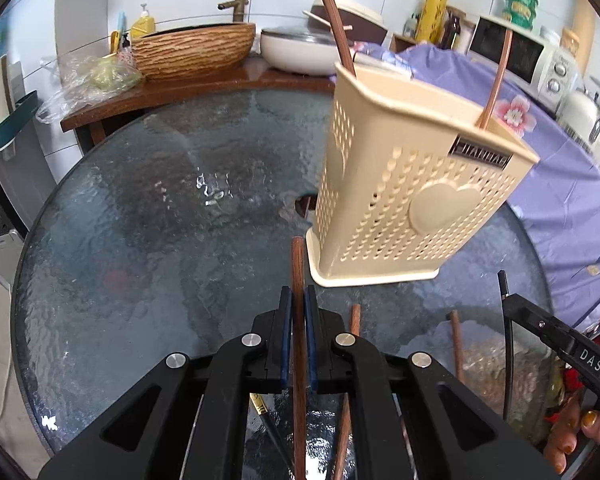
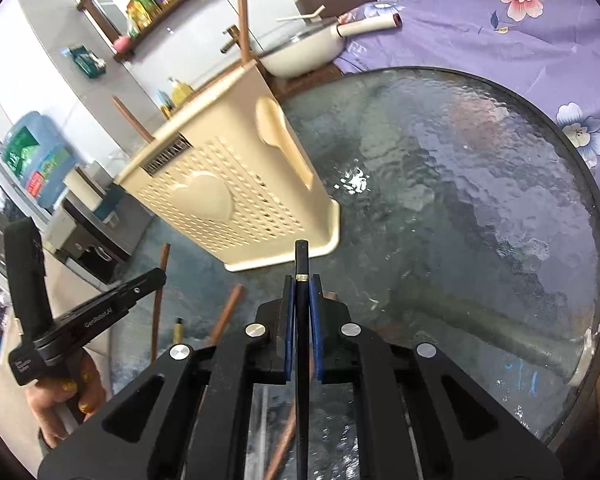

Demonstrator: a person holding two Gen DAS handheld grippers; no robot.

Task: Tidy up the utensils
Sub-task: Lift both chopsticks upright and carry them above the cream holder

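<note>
A beige perforated utensil holder (image 1: 404, 200) stands on the round glass table (image 1: 160, 220); two brown chopsticks (image 1: 332, 12) stick out of it. My left gripper (image 1: 299, 300) is shut on a brown wooden chopstick (image 1: 298, 272), just in front of the holder's base. My right gripper (image 2: 302, 288) is shut on a black chopstick (image 2: 302, 260) with a gold band, near the holder (image 2: 228, 196). The right gripper also shows at the right in the left wrist view (image 1: 540, 328), and the left gripper at the left in the right wrist view (image 2: 112, 304). Loose brown chopsticks (image 1: 456, 340) lie on the glass.
A wooden counter (image 1: 160, 92) behind the table carries a woven bowl (image 1: 192, 50), a white pan (image 1: 296, 50) and a plastic bag. A purple floral cloth (image 1: 560, 184) covers the right side, with a microwave (image 1: 516, 56) behind it. A black-and-gold chopstick (image 1: 266, 416) lies under my left gripper.
</note>
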